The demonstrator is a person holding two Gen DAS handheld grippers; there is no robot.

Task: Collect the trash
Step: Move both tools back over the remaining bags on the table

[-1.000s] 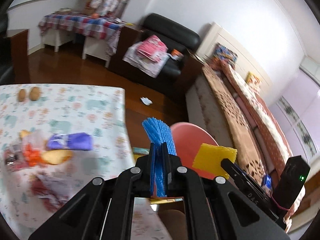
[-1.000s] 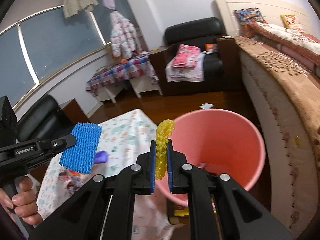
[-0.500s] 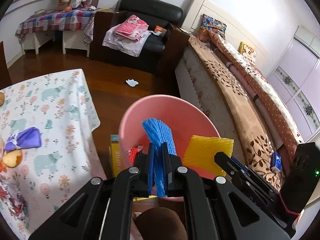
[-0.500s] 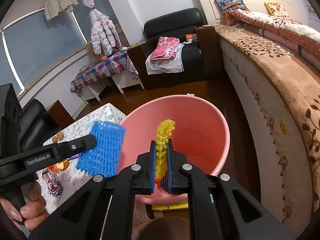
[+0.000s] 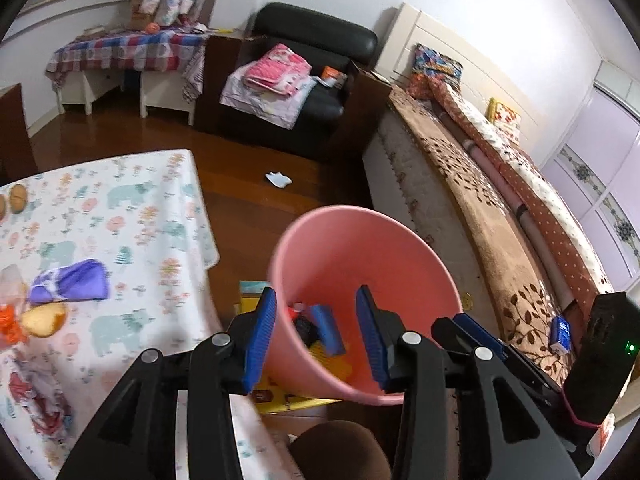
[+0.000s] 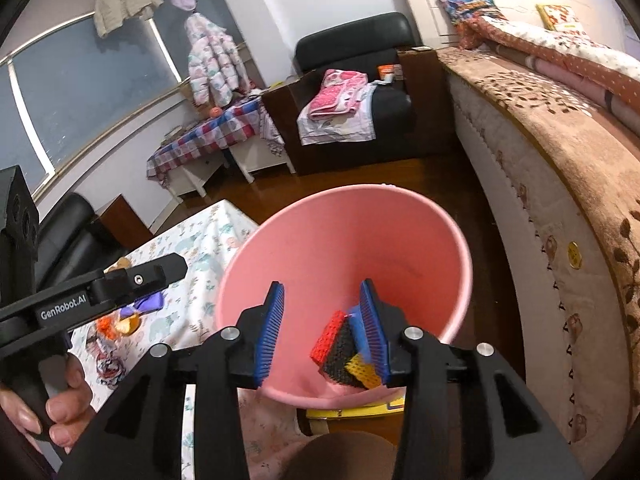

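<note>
Left wrist view has both sets of tongs parked right over the pink bin (image 5: 362, 240), which makes sense since that's where the trash goes. The left tongs (image 5: 316, 336) are spread wide with nothing between the pads, and looking down past them there's a blue foam net piece (image 5: 328, 328) lying at the bottom of the bin next to something dark and a bit of yellow. From the right wrist view it's the same deal: the right tongs (image 6: 322, 330) are spread apart and empty, with a red foam piece (image 6: 330, 338), a black one and a yellow one (image 6: 362, 374) sitting down inside, close to the near wall. Bin stands on the floor just beside the worktop (image 5: 132, 216), tucked between it and the bed, so it's an easy reach. I'd guess this round is done, because there's more to grab on the worktop: a purple wrapper (image 5: 72, 282), some orange bits and what looks like fruit peel.
</note>
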